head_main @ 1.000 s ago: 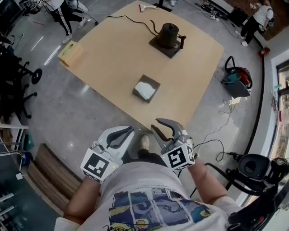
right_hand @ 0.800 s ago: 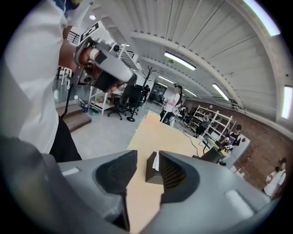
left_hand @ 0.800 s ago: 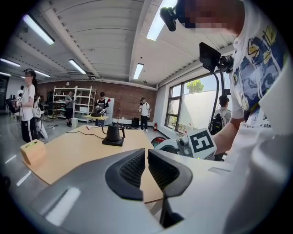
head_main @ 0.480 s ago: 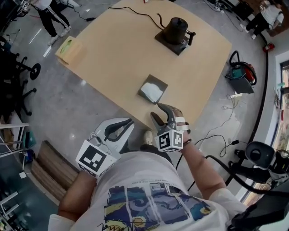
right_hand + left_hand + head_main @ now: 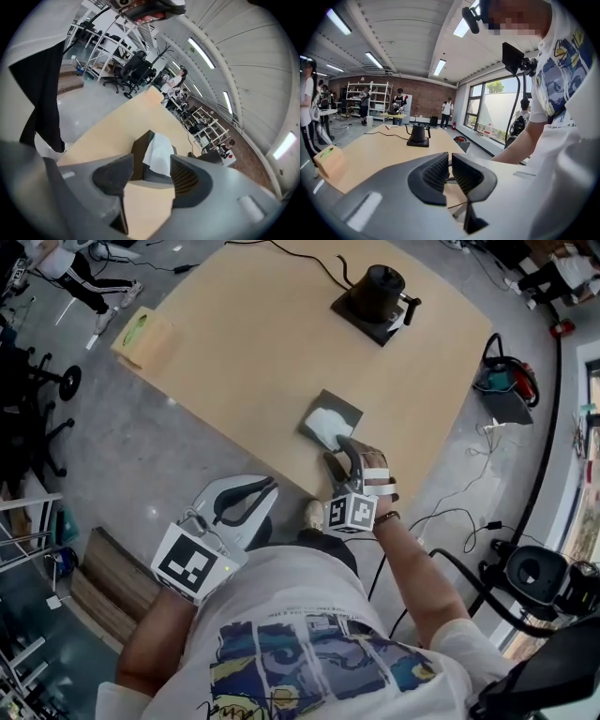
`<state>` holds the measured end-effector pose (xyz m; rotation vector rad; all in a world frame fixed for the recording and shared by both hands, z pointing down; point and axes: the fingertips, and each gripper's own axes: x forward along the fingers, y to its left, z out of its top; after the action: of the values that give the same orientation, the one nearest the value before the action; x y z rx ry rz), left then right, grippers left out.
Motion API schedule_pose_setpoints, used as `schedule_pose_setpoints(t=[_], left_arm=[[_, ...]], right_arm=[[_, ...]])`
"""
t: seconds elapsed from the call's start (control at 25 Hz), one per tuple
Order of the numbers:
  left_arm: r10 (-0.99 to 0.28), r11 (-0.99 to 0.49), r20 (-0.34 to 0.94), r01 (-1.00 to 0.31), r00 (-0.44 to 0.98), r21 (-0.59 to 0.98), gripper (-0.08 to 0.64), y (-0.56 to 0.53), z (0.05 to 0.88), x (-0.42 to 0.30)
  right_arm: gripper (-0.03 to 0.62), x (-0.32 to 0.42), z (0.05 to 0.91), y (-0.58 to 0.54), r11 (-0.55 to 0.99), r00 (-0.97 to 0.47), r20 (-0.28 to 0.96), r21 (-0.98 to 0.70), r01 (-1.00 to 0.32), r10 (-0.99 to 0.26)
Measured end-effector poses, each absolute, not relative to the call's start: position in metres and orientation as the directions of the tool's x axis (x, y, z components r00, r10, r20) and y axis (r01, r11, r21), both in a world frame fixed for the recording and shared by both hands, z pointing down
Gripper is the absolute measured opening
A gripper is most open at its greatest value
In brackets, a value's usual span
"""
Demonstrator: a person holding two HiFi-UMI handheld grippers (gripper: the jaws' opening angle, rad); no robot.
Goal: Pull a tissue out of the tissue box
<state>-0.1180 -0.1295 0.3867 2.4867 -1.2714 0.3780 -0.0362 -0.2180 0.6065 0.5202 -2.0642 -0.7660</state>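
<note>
**Your right jaws are wide open at the tissue box**

Your right gripper (image 5: 337,450) is out over the near edge of the big tan surface (image 5: 272,334). Its jaws have just been opening, and now they stand wide apart. In the right gripper view (image 5: 150,176) the gap between the jaws frames the tissue and the box. They sit a little ahead, and the pads do not press on them. So nothing is held.

The tissue box (image 5: 335,400) is dark and square. It sits on the surface close to the near edge, right at the tips of your right gripper. A white tissue (image 5: 327,425) sticks up out of its top. You can see the box (image 5: 138,154) and the tissue (image 5: 159,151) well in the right gripper view too.

Your left gripper (image 5: 270,488) is lower in the head view, off the surface and over the floor. Its jaws (image 5: 450,171) are close together with only a thin slit between them. Nothing is in them.

Far across the surface stands a dark kettle (image 5: 380,285) on a flat base. A tan box (image 5: 141,334) sits by the left corner of the surface.
</note>
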Motion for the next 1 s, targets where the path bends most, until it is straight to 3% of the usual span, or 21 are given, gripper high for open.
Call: schedule_pose_setpoints(t=[0.36,1.0], left_arm=[[-0.715,-0.567,0.382,-0.805,0.586,0.175,0.025,-0.135,0.392,-0.126],[-0.714,-0.575,0.372,-0.800,0.593,0.171,0.026,-0.144,0.397,-0.129]], right_arm=[[0.227,-0.043,0.606,-0.227,0.726,-0.531,0.574,0.677,-0.121,-0.624],[0.021,-0.041,0.611,-0.222,0.794,-0.553,0.606,0.579,-0.187,-0.572]])
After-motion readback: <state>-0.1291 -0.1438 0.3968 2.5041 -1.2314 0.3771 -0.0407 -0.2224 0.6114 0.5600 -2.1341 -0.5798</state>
